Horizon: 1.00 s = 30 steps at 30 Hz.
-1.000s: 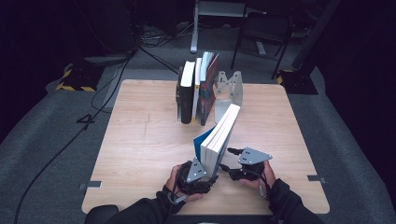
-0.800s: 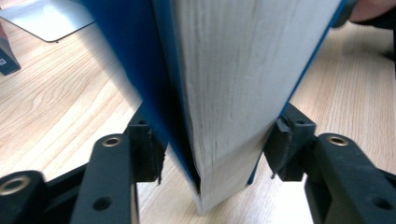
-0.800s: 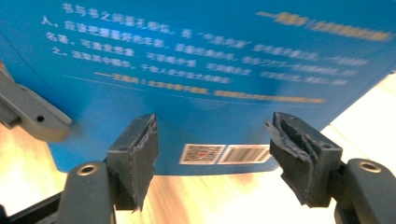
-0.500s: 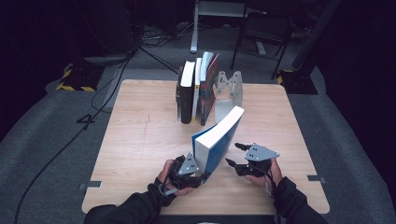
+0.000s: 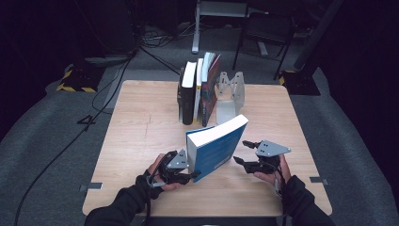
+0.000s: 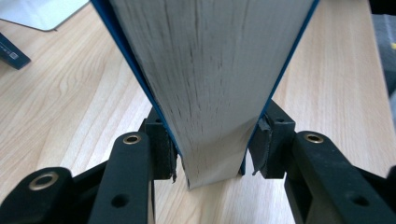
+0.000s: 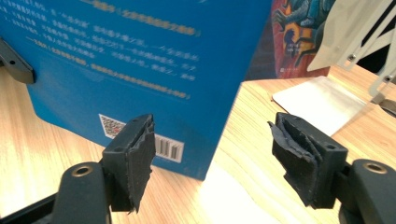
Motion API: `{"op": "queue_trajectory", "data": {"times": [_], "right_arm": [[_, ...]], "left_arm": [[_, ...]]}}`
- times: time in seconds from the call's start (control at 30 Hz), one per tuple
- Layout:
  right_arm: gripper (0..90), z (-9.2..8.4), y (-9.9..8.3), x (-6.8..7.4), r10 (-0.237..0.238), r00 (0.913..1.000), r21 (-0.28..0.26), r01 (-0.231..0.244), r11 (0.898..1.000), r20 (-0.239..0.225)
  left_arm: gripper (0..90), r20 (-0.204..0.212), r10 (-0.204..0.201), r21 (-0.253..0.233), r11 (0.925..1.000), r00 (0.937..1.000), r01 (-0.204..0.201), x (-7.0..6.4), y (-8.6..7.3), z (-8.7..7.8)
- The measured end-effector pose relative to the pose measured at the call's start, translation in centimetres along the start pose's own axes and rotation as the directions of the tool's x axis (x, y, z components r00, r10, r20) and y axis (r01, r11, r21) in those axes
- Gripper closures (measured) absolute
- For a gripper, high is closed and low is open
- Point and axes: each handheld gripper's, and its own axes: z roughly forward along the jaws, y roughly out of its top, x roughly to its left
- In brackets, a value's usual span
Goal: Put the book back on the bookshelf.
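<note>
Nearest, the left tongs (image 6: 210, 154), just closing, clamp the thick blue paperback book (image 5: 217, 146), tilted on the pale wooden counter (image 5: 141, 122). The right tongs (image 7: 212, 154) gape empty beside it. Best keep it squeezed squarely while standing it toward the far upright books (image 5: 198, 89).

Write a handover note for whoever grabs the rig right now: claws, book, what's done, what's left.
Left claw: its jaws have just been closing and are clamped on the blue book at the page edge near a lower corner; both pads press the covers in the left gripper view.
Right claw: open, holds nothing, just right of the book.
Blue book: tilted, leaning right, at the front middle of the table.
Row of standing books at the back, metal bookend on its right.
Done: book gripped by the left claw.
Left, probably: stand it in the row by the bookend.
</note>
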Motion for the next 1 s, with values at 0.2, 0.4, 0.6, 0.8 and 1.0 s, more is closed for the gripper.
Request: {"op": "queue_trajectory", "data": {"times": [0.2, 0.4, 0.6, 0.8, 1.0], "right_arm": [[30.4, 0.8, 0.3, 0.1, -0.011, 0.998, 0.0, 0.011, 1.0, -0.063], [30.4, 2.5, 0.5, -0.1, 0.003, 0.9934, 0.019, 0.0, 1.0, -0.115], [30.1, 4.0, 0.6, 0.5, -0.023, 0.9807, 0.04, 0.031, 0.999, -0.194], [30.8, 4.6, 0.9, 1.2, -0.054, 0.9749, 0.054, 0.067, 0.996, -0.216], [44.9, 3.7, 0.8, 0.8, -0.055, 0.962, 0.064, 0.075, 0.995, -0.267]], "left_arm": [[58.2, 0.028, 0.03, 0.027, 0.9992, 0.9991, -0.031, 0.6, -0.5, -1.0], [58.2, 0.057, 0.042, 0.036, 0.9983, 0.9975, -0.045, 1.2, -0.9, -1.7], [58.1, 0.066, 0.04, 0.04, 0.9983, 0.997, -0.043, 1.3, -0.9, -1.7], [57.4, 0.066, 0.052, 0.043, 0.9975, 0.9964, -0.055, 1.3, -1.0, -1.9], [52.3, 0.031, 0.025, 0.035, 0.9991, 0.9992, -0.026, 1.7, -1.5, -2.6]]}}
